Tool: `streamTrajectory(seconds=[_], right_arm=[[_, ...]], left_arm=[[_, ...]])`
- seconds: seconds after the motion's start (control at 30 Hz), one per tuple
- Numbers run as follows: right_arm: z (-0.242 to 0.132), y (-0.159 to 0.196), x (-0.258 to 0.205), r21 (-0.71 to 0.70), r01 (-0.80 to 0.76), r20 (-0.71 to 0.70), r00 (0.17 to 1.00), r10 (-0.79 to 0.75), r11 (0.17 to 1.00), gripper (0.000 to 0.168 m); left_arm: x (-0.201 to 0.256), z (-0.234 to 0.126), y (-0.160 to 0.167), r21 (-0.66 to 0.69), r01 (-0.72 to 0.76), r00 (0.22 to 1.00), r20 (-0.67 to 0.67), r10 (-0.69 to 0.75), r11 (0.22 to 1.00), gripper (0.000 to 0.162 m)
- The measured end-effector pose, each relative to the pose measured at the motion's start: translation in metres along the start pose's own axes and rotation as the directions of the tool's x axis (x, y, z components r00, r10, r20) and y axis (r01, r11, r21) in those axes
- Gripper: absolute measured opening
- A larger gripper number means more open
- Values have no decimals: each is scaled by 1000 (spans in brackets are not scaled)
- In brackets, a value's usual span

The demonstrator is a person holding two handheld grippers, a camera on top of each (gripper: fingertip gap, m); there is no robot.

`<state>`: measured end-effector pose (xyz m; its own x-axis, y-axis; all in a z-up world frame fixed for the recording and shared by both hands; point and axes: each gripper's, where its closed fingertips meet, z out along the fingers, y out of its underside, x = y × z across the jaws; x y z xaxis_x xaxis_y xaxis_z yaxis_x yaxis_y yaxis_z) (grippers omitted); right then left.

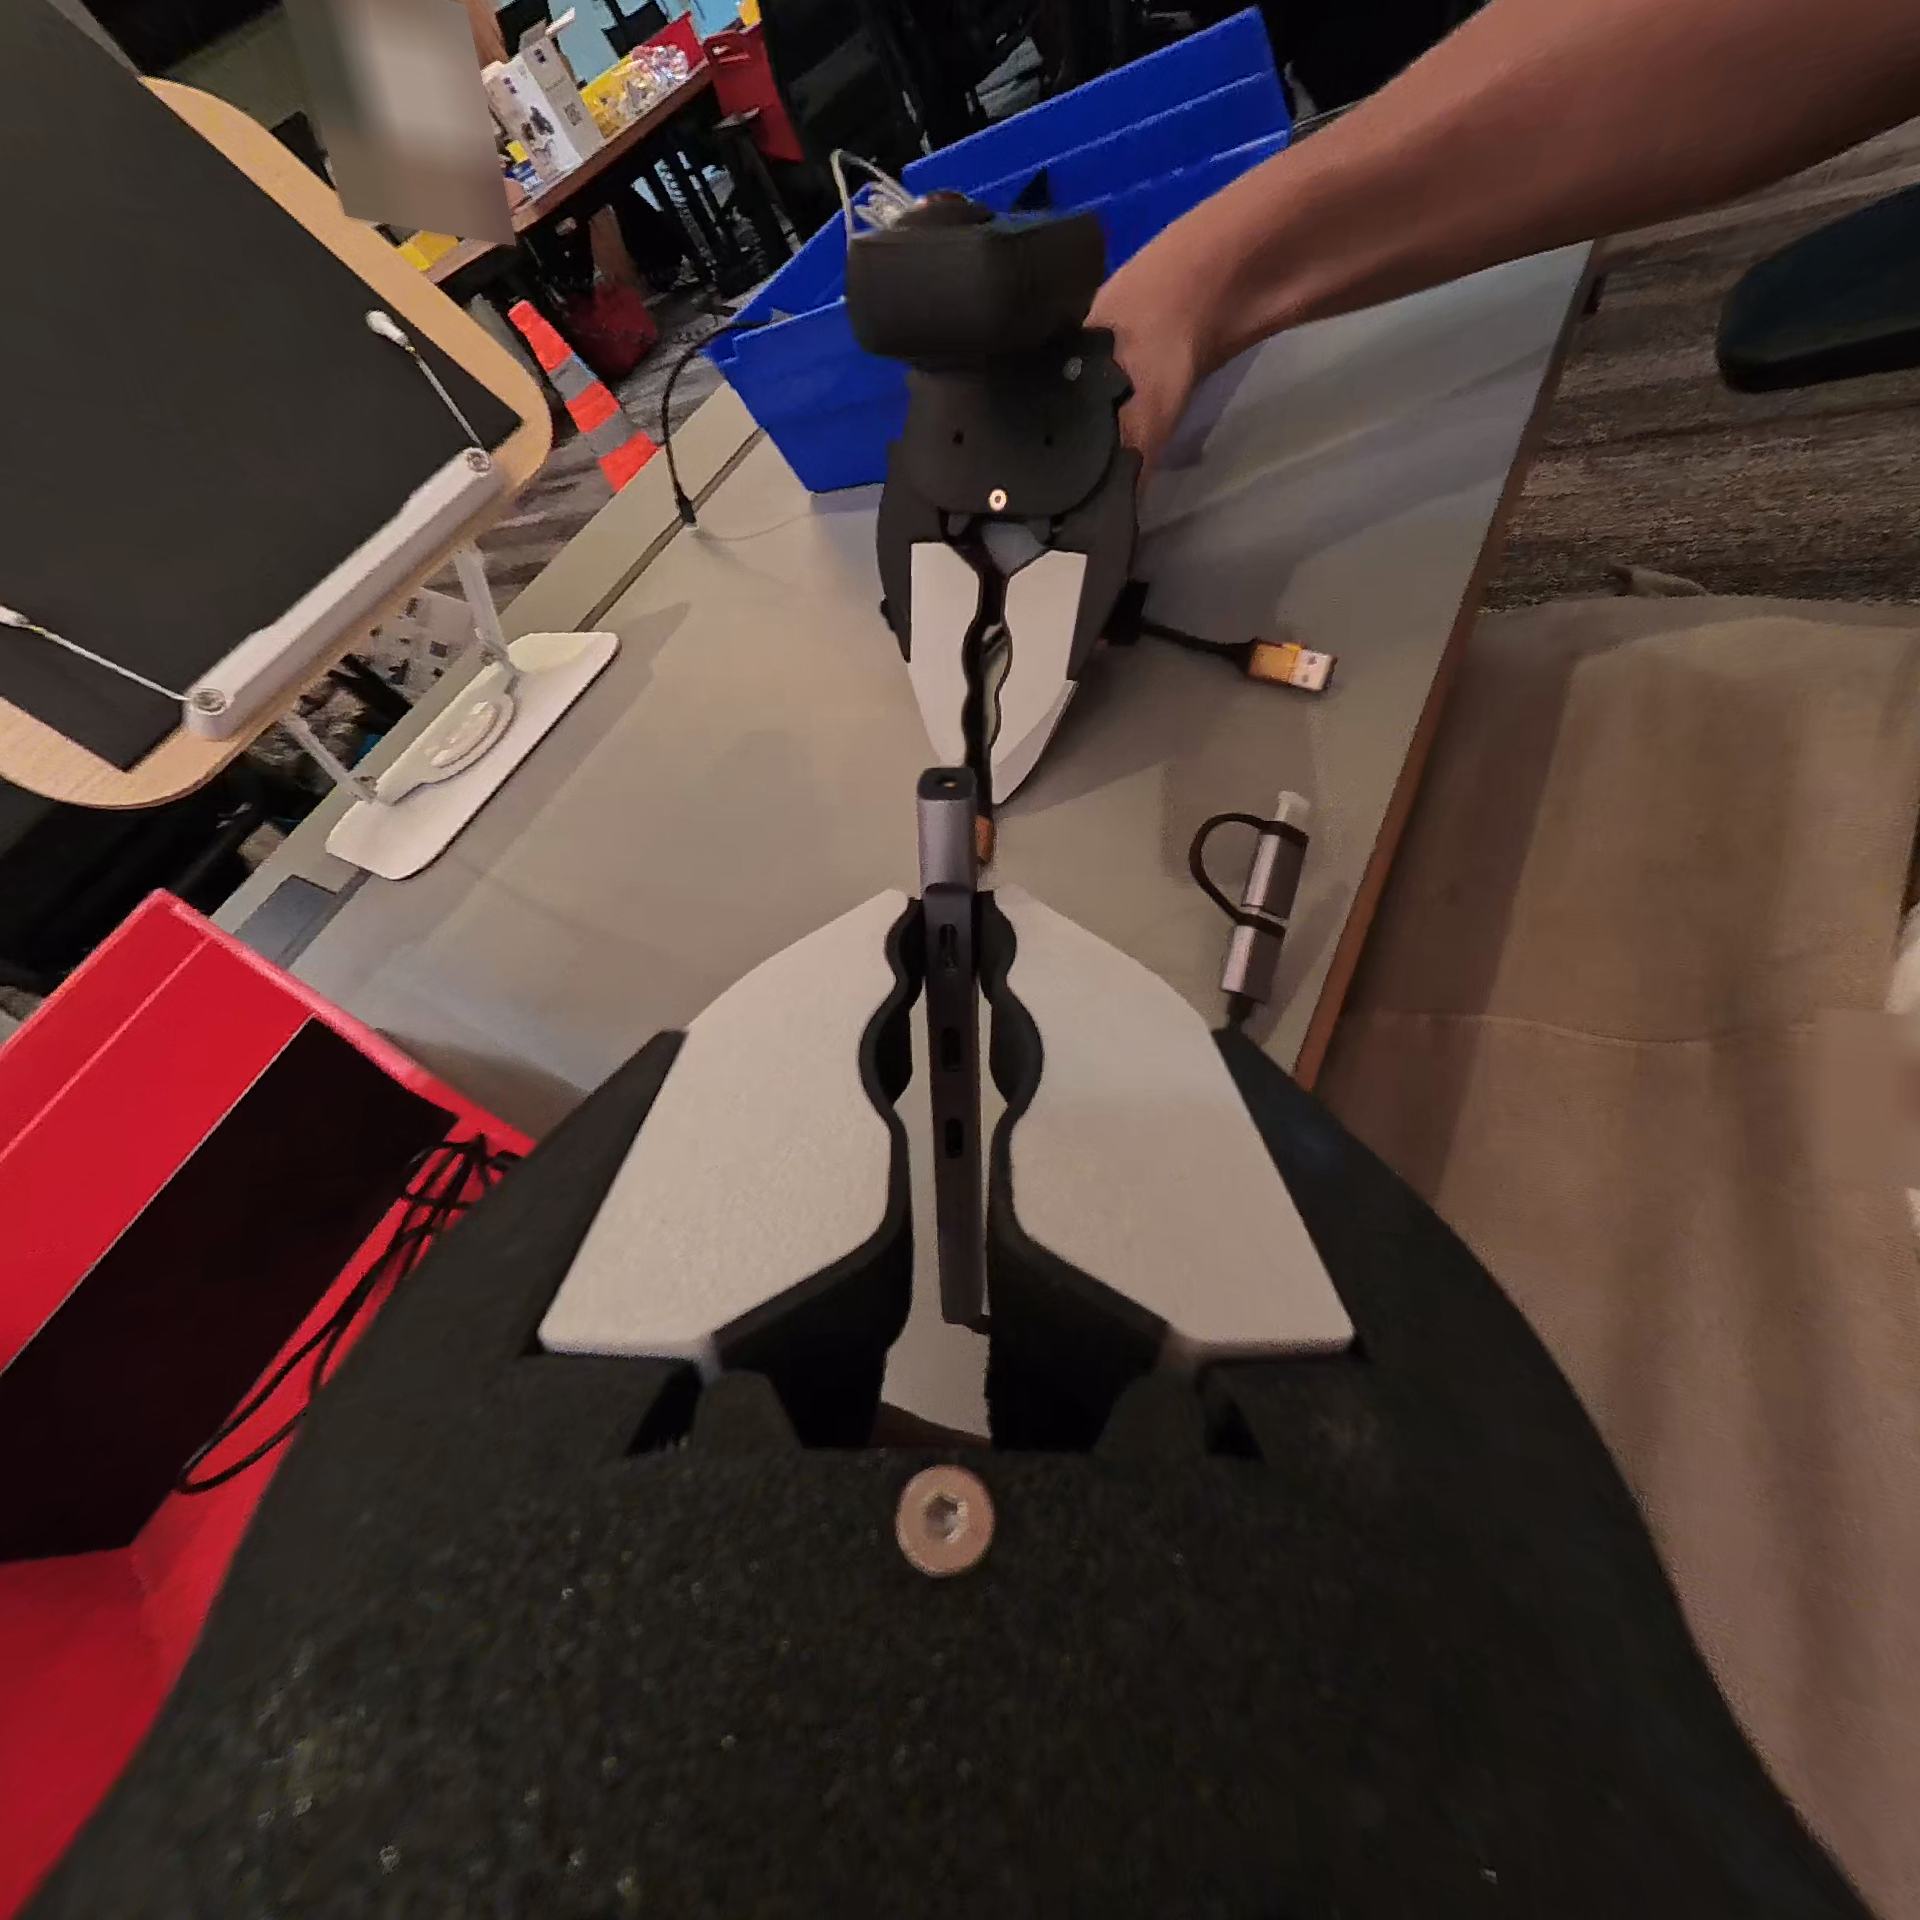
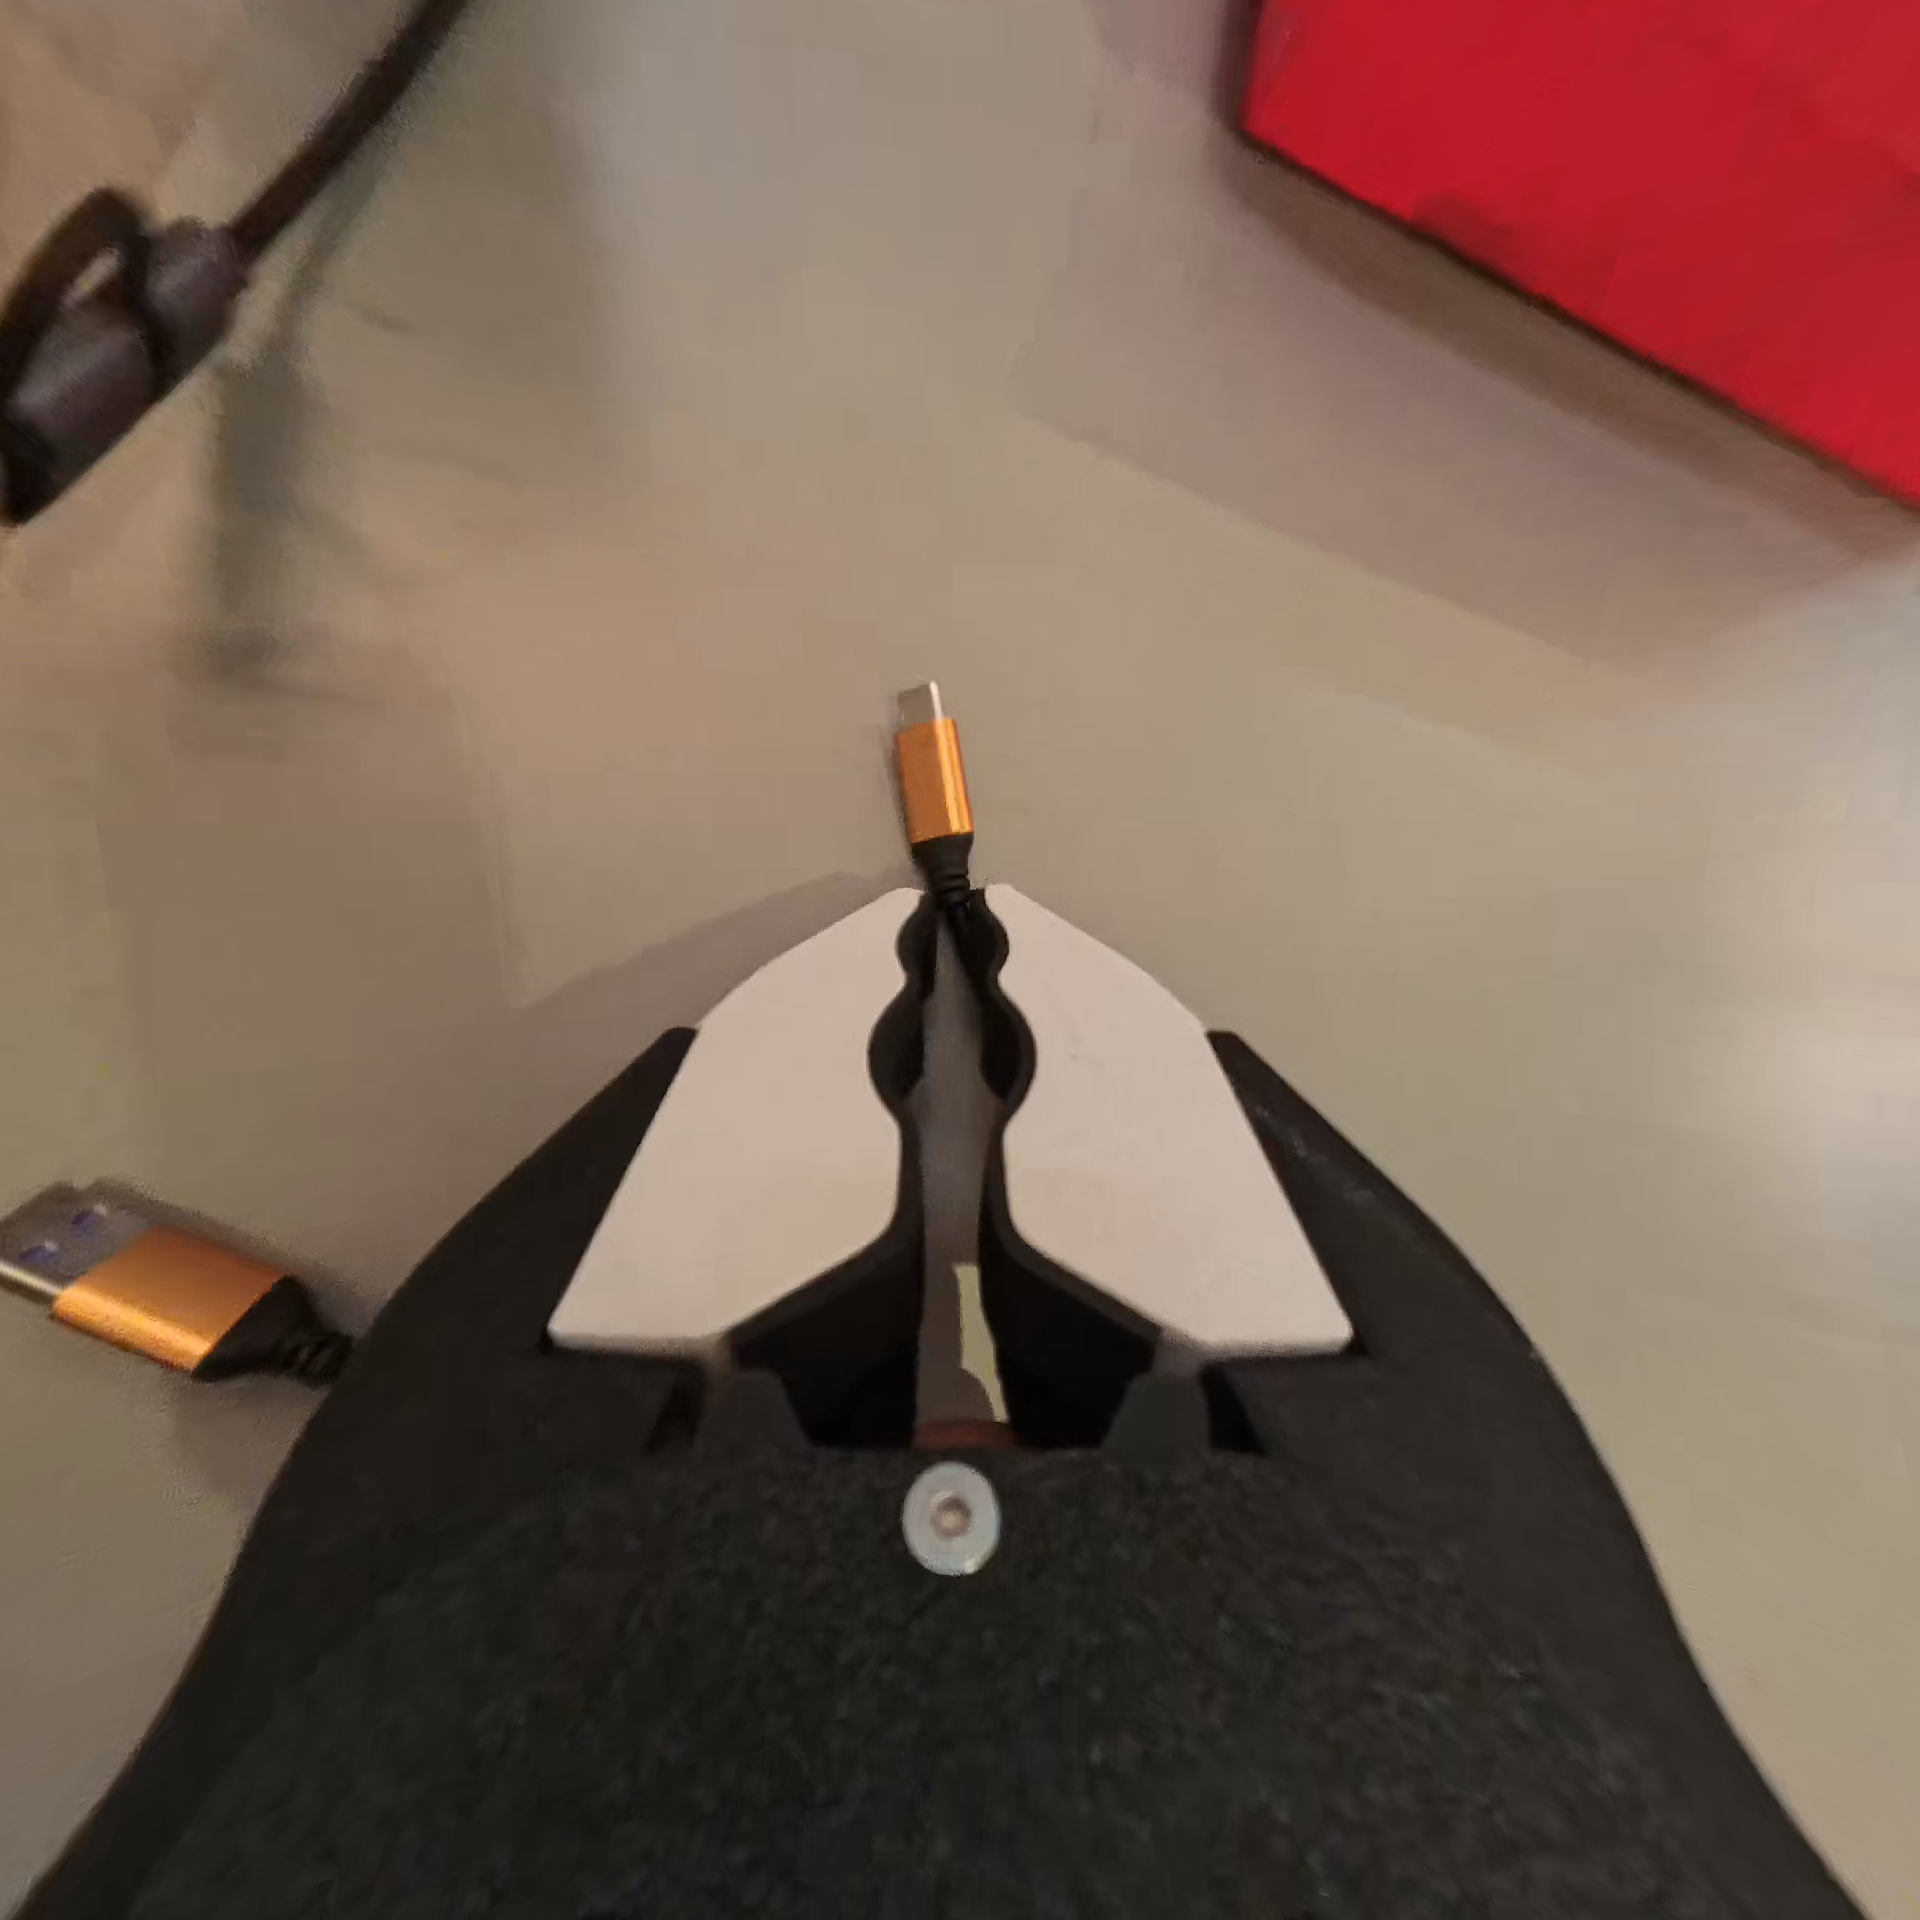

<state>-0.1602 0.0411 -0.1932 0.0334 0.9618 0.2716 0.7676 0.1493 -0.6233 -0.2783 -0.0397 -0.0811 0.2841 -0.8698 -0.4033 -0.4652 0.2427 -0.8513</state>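
The left gripper point(image 1: 948, 914) clamps a grey USB hub point(image 1: 951, 1049) while the right gripper point(image 2: 954, 894), opposite it, pinches an orange-sleeved USB-C cable point(image 2: 933, 784) whose plug should stay square to the hub's end port.

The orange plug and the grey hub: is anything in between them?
Nothing visible. The right gripper pinches the cable just behind the orange plug. The left gripper holds the grey hub edge-up. In the left wrist view, plug and hub end almost meet above the table.

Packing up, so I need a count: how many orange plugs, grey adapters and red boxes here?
Orange plugs: 2 (small plug, wide plug)
Grey adapters: 2 (held adapter in left gripper, loose adapter)
Red box: 1
Total: 5
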Motion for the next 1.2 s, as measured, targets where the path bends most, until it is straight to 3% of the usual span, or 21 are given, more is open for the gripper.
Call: streamTrajectory(seconds=[0.1,0.23,0.37,0.53,0.67,0.77,0.93,1.1,1.2], right_arm=[[-6,7,11,-58,-257,-35,966,256,965,5],[-31,-14,1,-13,-553,35,832,553,833,4],[-69,-46,-17,40,-740,205,664,719,671,4],[-86,-56,-46,10,-791,339,579,742,612,4],[-85,-33,-52,-51,-763,229,619,751,645,4],[-93,-30,-49,-29,-758,209,633,745,652,0],[-103,-14,-35,16,-775,122,628,768,632,0],[-108,16,-25,64,-772,-97,626,774,632,5],[-100,3,-63,121,-764,-143,619,773,634,14]], left_arm=[[-8,7,2,-13,-28,998,59,28,1000,9],[-28,28,6,-90,-174,963,193,188,981,9],[-47,54,8,-232,-405,820,337,463,885,9],[-35,84,5,-292,-562,697,338,633,774,9],[-23,108,-5,-270,-652,644,296,706,708,9],[-22,131,-11,-234,-688,636,259,727,686,9],[-32,167,-16,-228,-775,544,234,806,589,9],[-40,167,-2,-252,-734,593,216,776,630,9],[-31,154,-1,-236,-703,635,218,741,671,9]])
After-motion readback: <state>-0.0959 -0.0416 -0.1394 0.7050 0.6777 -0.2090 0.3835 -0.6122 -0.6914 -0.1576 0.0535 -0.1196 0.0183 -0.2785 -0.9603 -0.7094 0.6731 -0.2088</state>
